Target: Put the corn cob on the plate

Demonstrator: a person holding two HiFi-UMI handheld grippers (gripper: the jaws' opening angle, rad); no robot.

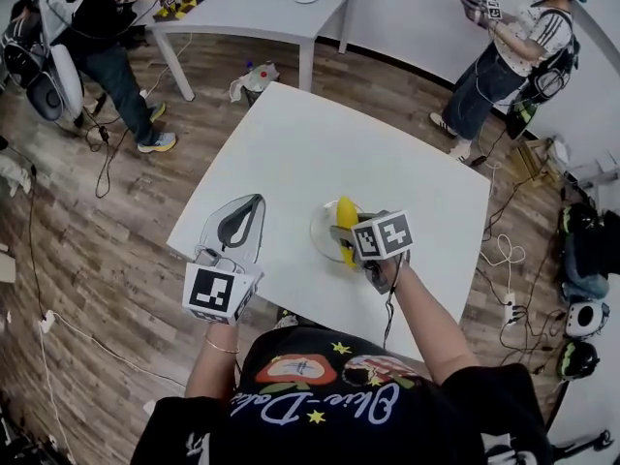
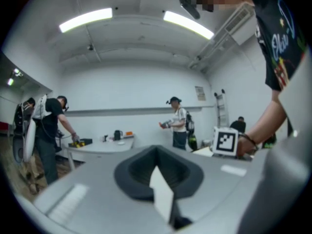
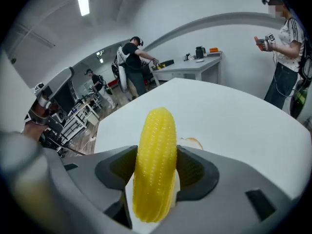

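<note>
A yellow corn cob (image 1: 346, 211) (image 3: 156, 150) stands clamped between the jaws of my right gripper (image 1: 342, 232) (image 3: 155, 177), which is shut on it. The cob hangs just over a white plate (image 1: 321, 232) on the white table (image 1: 291, 153). In the right gripper view only a bit of the plate's rim (image 3: 189, 142) with an orange mark shows behind the cob. My left gripper (image 1: 240, 223) (image 2: 158, 174) sits over the table's left front edge, tilted up toward the room. Its jaws are shut with nothing between them.
A person (image 1: 97, 27) works at a second white table (image 1: 252, 8) at the back left. Another person (image 1: 513, 56) holding grippers stands at the back right. Cables (image 1: 504, 260) and bags lie on the wooden floor around the table.
</note>
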